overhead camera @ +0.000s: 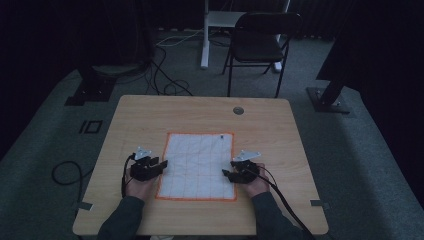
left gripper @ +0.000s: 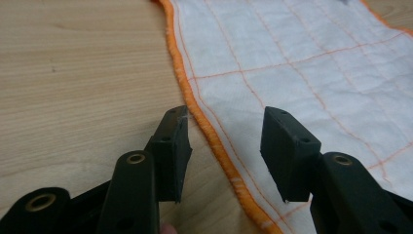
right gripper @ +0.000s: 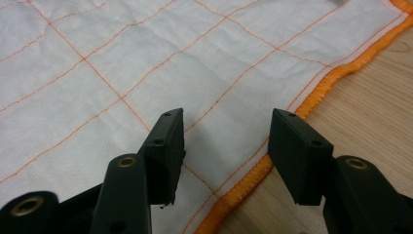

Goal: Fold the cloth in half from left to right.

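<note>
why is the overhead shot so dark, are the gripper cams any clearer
High view: dim and murky, the white cloth the brightest thing. Left gripper view: evenly lit, cloth's orange hem fairly sharp, jaws soft. Right gripper view: bright, grid stitching clear, no glare.

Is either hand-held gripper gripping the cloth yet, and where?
No. Both the left hand-held gripper and right hand-held gripper stand open, each straddling an orange-hemmed side edge of the white cloth without pinching it.

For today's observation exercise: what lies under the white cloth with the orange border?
The cloth lies flat on the wooden table, whose top shows around every edge. The part beneath is covered, so anything there cannot be seen; no bulge shows.
</note>
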`<state>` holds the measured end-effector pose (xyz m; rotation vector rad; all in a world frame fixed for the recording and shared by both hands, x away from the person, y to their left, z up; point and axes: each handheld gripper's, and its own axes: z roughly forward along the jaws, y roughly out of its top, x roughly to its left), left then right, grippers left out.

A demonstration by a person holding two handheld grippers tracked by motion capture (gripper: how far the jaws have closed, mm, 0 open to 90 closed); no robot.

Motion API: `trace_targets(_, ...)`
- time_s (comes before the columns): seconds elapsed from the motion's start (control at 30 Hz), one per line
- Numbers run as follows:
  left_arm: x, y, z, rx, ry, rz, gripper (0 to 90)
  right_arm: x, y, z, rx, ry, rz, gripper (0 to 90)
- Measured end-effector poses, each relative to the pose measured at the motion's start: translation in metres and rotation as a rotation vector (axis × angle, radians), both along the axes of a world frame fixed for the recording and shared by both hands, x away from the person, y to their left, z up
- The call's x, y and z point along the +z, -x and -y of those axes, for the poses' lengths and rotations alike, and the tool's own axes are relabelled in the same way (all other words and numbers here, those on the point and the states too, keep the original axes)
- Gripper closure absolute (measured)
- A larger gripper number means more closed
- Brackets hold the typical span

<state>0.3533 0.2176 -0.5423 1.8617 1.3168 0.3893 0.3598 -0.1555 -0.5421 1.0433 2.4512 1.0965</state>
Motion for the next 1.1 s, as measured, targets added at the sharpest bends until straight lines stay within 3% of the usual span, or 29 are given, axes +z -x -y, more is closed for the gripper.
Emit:
trace_targets(0.4,-0.002,-0.002,0.013,-0.005,-0.049,0.004,56.5,0.0,0.0,0.0,0.003,-0.002,-0.002,46.7)
trace_targets(0.6,-0.001,-0.001,0.022,-0.009,-0.08,0.01,63.7,0.0,0.0,0.0,0.005,-0.001,-0.002,46.5)
trace_targets(0.67,-0.001,-0.002,0.023,-0.007,-0.082,0.008,65.6,0.0,0.0,0.0,0.005,-0.001,-0.001,46.4)
trace_targets(0.7,-0.001,-0.002,0.024,-0.002,-0.08,0.002,74.9,0.0,0.0,0.0,0.006,0.0,0.0,46.3)
trace_targets(0.77,-0.001,-0.003,0.024,-0.01,-0.071,-0.007,82.6,0.0,0.0,0.0,0.007,0.0,-0.001,46.1)
trace_targets(1.1,0.001,-0.003,0.015,-0.009,-0.056,-0.042,87.5,0.002,0.0,0.004,-0.005,-0.024,0.004,45.5)
